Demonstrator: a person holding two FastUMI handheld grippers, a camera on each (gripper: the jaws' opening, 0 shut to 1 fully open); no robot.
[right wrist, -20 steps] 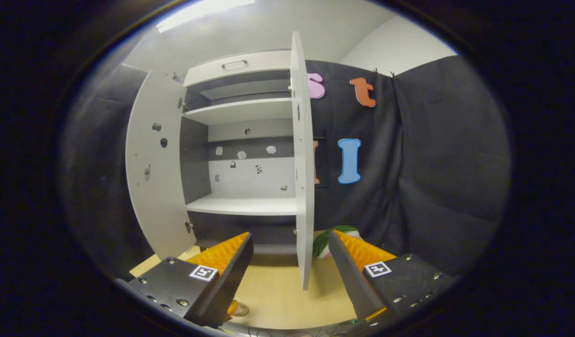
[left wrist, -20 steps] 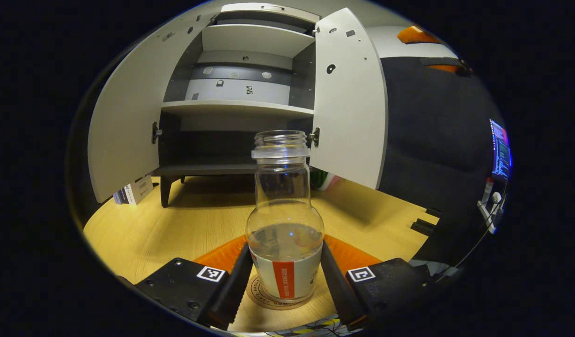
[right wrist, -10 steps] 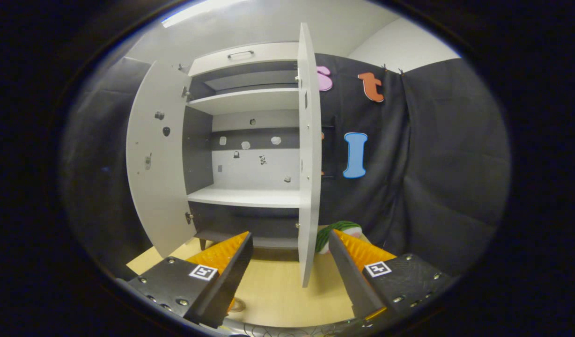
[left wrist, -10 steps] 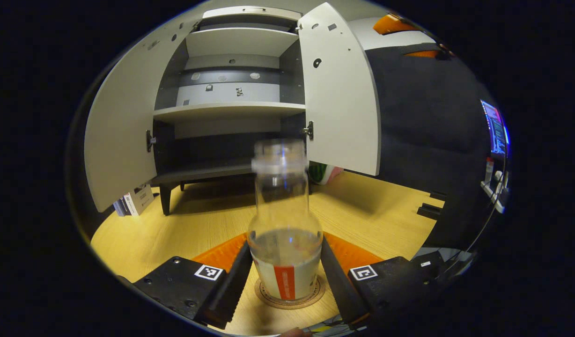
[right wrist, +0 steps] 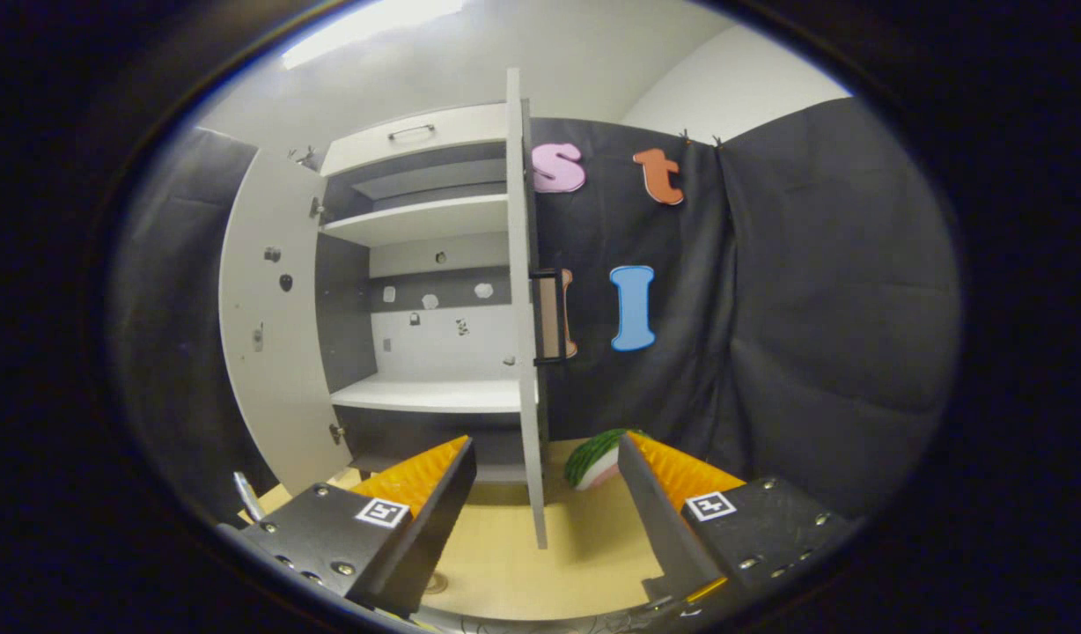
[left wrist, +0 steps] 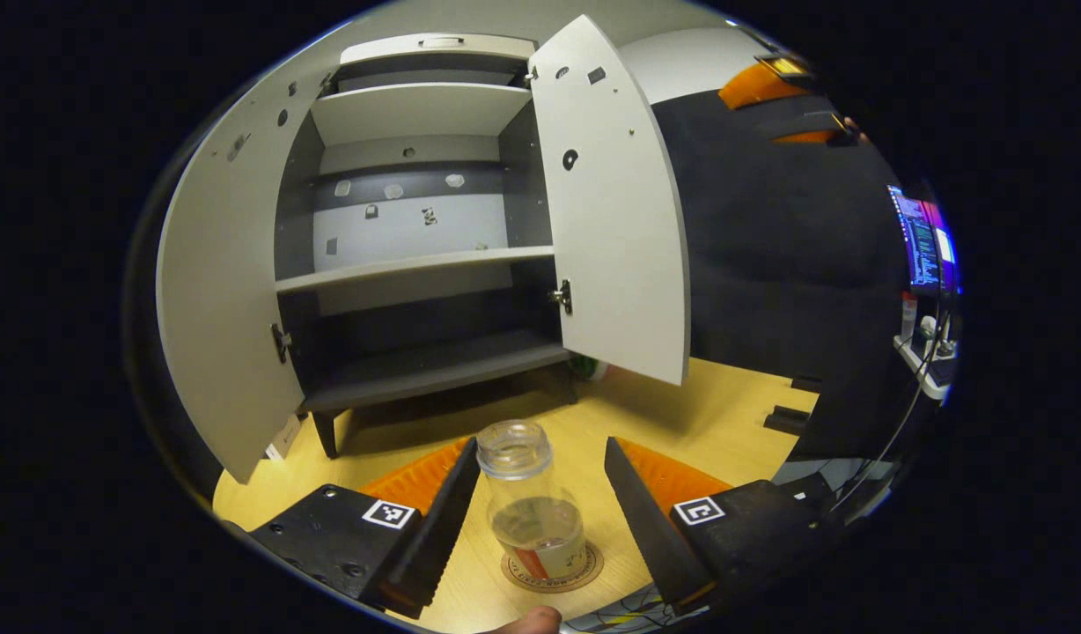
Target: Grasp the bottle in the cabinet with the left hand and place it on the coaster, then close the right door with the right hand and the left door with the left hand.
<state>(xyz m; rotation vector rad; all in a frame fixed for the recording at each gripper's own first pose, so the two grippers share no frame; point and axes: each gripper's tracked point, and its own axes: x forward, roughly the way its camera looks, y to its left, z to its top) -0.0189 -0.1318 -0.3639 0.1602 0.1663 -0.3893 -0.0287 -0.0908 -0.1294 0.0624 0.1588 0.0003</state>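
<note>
The clear bottle (left wrist: pixel 536 519), uncapped, with an orange and white label, stands upright on the round coaster (left wrist: pixel 584 568) on the wooden table. My left gripper (left wrist: pixel 540 445) hangs open above and behind it, its fingers apart from the glass. The cabinet has both doors swung wide: the left door (left wrist: pixel 215 308) and the right door (left wrist: pixel 615 220). In the right gripper view my right gripper (right wrist: pixel 545 445) is open and empty, facing the right door (right wrist: pixel 525 335) edge-on, with its dark handle (right wrist: pixel 549 317) on the outer face. The left door (right wrist: pixel 272 335) stands open beyond.
The cabinet shelves (left wrist: pixel 417 264) are bare. A green striped toy (right wrist: pixel 598 458) lies on the table behind the right door. A small box (left wrist: pixel 281 436) leans by the cabinet's left leg. A monitor (left wrist: pixel 923 238) glows at far right. A fingertip (left wrist: pixel 527 623) shows at the bottom edge.
My left gripper has lifted up and back off the bottle, which stays on the coaster. My right gripper has shifted right, so the right door now appears edge-on with its handle visible.
</note>
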